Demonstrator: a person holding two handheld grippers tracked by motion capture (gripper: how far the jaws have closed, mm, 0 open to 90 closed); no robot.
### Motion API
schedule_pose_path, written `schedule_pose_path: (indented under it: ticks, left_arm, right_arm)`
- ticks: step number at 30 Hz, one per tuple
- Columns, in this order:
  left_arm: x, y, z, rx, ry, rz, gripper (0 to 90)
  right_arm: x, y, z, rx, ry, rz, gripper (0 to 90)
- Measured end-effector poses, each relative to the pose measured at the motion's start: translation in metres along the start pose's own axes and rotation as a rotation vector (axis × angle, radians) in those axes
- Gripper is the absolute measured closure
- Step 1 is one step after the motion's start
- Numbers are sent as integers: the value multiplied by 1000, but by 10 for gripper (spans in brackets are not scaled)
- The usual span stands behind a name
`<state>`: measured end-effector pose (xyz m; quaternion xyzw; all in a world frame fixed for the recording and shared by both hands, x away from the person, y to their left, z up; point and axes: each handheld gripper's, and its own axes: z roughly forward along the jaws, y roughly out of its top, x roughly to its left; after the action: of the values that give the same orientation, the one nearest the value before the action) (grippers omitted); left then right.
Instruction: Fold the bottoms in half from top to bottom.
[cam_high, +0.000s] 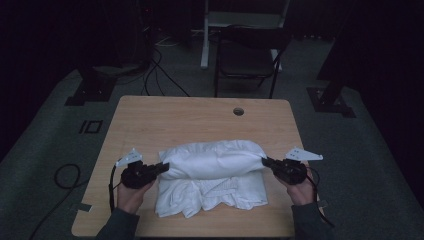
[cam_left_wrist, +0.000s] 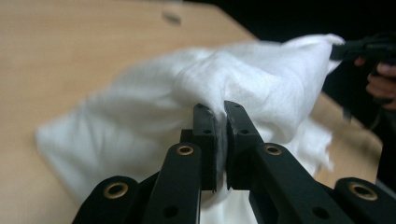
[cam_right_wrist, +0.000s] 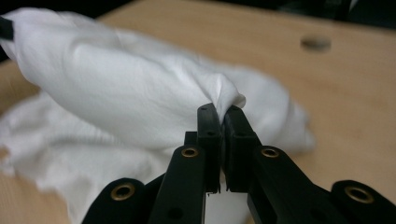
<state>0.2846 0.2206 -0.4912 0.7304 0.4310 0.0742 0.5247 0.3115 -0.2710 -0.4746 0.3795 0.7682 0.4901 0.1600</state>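
Left gripper (cam_high: 162, 168) jaws clamped on left end of white cloth (cam_high: 212, 175), which lies mid-bench (cam_high: 200, 112), top fold lifted. Right gripper (cam_high: 266, 162) jaws clamped on right end. Soft, light, floppy; best held at the corners.

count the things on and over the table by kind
white cloth: 1
hand-held gripper: 2, the left and the right, each shut on an end of the cloth
wooden table: 1
total: 4
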Motion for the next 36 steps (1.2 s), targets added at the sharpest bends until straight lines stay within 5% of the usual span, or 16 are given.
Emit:
schedule_pose_path:
  ticks: [4,8,9,14,19,27,33,36]
  left_arm:
    - [0,-25,-2,67,-2,-31,860]
    - [-5,-37,5,132,1,-27,847]
    - [-5,-43,11,179,0,-25,838]
    - [0,-57,30,287,46,-23,831]
    - [7,-57,35,264,55,-39,849]
    - [26,-42,53,195,151,-38,848]
    - [28,-42,46,200,180,-71,813]
    - [27,-40,38,170,170,-68,704]
  right_arm:
    - [-4,-25,-4,61,23,55,869]
    - [0,-47,3,160,36,64,867]
    - [1,-51,5,182,39,66,865]
    - [3,-62,21,302,23,47,859]
    - [2,-62,33,334,-24,18,856]
    - [-10,-58,47,306,-108,14,851]
    - [-11,-60,42,310,-103,10,858]
    - [-10,-57,37,308,-97,17,751]
